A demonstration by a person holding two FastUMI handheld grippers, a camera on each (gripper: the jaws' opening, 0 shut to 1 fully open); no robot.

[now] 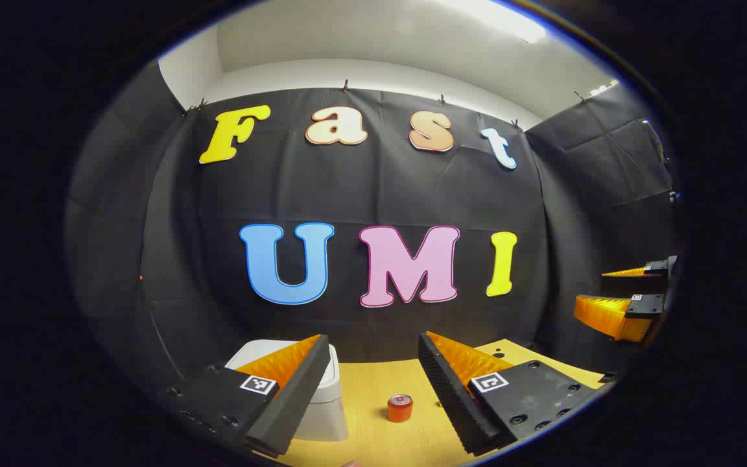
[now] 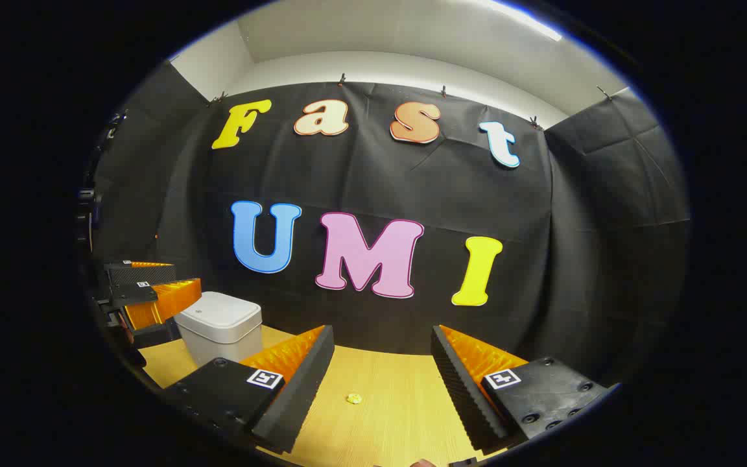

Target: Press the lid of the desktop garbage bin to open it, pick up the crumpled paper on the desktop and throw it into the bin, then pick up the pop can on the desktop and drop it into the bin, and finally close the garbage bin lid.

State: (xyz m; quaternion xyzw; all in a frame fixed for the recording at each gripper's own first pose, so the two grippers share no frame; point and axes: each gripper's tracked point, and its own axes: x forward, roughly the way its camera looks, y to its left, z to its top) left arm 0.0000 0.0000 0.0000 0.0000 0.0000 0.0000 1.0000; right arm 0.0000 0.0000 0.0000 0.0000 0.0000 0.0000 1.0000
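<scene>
Left gripper view: your left gripper hangs with fingers spread and empty. The bin, lid down, sits just behind the left finger, the can between the 2 fingers on the table. Press the lid squarely from above.

Right gripper view: your right gripper is spread and empty too, the paper lying ahead with bare table around it and the bin well to the left.

Open tabletop ahead; bin blocking far left, can upright beside it, tiny paper mid-table.
</scene>
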